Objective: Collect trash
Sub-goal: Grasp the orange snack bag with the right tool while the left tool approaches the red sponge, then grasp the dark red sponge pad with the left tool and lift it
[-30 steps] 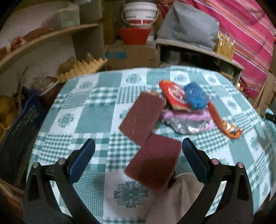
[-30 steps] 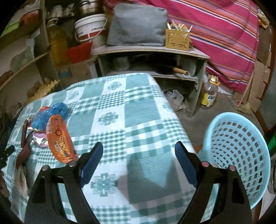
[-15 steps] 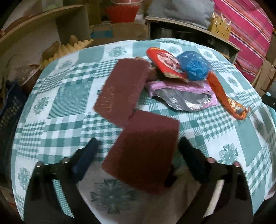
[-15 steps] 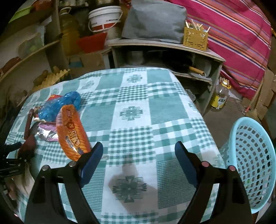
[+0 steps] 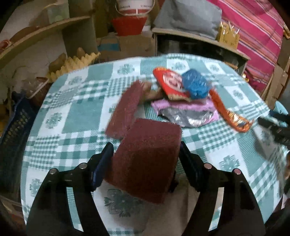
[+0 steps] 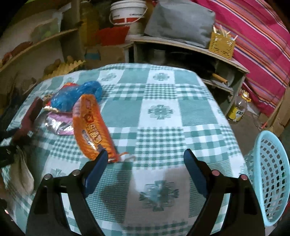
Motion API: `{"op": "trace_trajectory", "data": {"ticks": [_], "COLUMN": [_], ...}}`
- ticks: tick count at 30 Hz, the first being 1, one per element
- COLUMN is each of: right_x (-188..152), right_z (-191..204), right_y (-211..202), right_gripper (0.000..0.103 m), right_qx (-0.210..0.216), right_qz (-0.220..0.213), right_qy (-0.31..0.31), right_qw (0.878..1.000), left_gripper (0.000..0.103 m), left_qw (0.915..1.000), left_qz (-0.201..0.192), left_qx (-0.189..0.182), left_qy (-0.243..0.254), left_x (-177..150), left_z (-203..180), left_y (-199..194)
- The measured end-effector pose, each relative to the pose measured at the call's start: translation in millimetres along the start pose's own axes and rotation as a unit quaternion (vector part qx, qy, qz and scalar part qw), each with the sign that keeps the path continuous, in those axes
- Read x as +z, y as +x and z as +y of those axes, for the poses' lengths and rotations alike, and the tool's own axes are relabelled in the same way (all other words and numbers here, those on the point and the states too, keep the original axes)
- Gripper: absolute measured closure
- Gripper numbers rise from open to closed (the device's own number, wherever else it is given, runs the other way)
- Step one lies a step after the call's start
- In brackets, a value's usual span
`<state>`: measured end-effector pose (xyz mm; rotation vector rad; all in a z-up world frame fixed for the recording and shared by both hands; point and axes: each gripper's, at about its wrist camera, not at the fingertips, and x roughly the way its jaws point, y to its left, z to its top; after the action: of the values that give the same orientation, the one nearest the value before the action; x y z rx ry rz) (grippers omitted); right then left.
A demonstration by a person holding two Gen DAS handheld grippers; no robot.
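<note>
A maroon scouring pad (image 5: 146, 156) lies between the jaws of my left gripper (image 5: 145, 150), which are closing; the fingertips stand close to its side edges, with a thin gap on the left. A second maroon pad (image 5: 125, 112) lies just beyond it. Further back is a heap: a red wrapper (image 5: 168, 81), a blue plastic bag (image 5: 195, 85), a purple and silver wrapper (image 5: 186, 112) and an orange wrapper (image 5: 228, 116). My right gripper (image 6: 145, 154) hangs open over the checked tablecloth (image 6: 161, 112), the orange wrapper (image 6: 92, 127) just beyond its left fingertip (image 6: 101, 158).
A light blue mesh basket (image 6: 271, 172) stands on the floor off the table's right edge. A beige cloth (image 5: 181, 214) lies under the near pad. Shelves, a white bucket (image 6: 128, 12) and a bottle (image 6: 237, 109) crowd the back.
My left jaws have narrowed around the near maroon pad, and the far pad now looks turned and blurred. My right gripper has shifted left towards the orange wrapper; the basket has slid to the frame's edge.
</note>
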<state>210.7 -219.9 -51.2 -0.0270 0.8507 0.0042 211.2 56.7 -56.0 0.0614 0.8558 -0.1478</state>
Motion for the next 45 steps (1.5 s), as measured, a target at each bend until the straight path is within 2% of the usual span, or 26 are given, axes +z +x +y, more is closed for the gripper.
{"op": "trace_trajectory", "data": {"ticks": [10, 14, 20, 21, 22, 23, 25, 34, 43, 44, 45], "right_x": [-2.8, -2.3, 0.6, 1.4, 2.4, 3.1, 4.5, 6.5, 12.0, 12.3, 12.3], "right_z": [46.1, 55.1, 55.3, 54.3, 53.4, 52.7, 51.6, 45.5, 25.9, 22.7, 18.8], "right_y": [16.8, 26.7, 35.6, 36.9, 37.8, 38.4, 37.7, 33.6, 4.6, 1.2, -2.5], "right_gripper": [0.019, 0.019, 0.021, 0.023, 0.031, 0.033, 0.046, 0.080, 0.086, 0.086, 0.087], "right_qx": [0.037, 0.033, 0.045, 0.047, 0.050, 0.056, 0.061, 0.066, 0.052, 0.051, 0.049], "right_qz": [0.020, 0.030, 0.039, 0.039, 0.039, 0.042, 0.041, 0.035, -0.005, -0.008, -0.012], "right_qy": [-0.042, -0.048, -0.038, -0.037, -0.036, -0.035, -0.035, -0.037, -0.032, -0.031, -0.030], "right_qw": [0.998, 0.998, 0.997, 0.997, 0.997, 0.997, 0.997, 0.997, 0.998, 0.998, 0.998], "left_gripper": [0.032, 0.032, 0.032, 0.032, 0.032, 0.031, 0.032, 0.032, 0.032, 0.033, 0.038], "left_qw": [0.9986, 0.9983, 0.9981, 0.9981, 0.9981, 0.9981, 0.9981, 0.9975, 0.9963, 0.9960, 0.9960], "left_qz": [-0.051, -0.047, -0.045, -0.045, -0.044, -0.044, -0.042, -0.050, -0.065, -0.066, -0.066], "left_qx": [0.005, 0.013, 0.001, -0.001, -0.001, -0.001, 0.000, 0.007, -0.001, -0.004, -0.003], "left_qy": [-0.012, -0.031, -0.042, -0.042, -0.043, -0.043, -0.045, -0.049, -0.057, -0.060, -0.060], "left_x": [9.1, 11.6, 15.2, 15.4, 15.5, 15.6, 15.7, 19.4, 26.9, 28.3, 29.2], "left_z": [10.0, 21.3, 29.5, 29.8, 30.1, 30.2, 30.9, 29.0, 19.8, 18.3, 16.9], "left_y": [-36.3, -33.8, -34.3, -34.4, -34.5, -34.3, -34.4, -38.9, -47.5, -48.2, -48.2]}}
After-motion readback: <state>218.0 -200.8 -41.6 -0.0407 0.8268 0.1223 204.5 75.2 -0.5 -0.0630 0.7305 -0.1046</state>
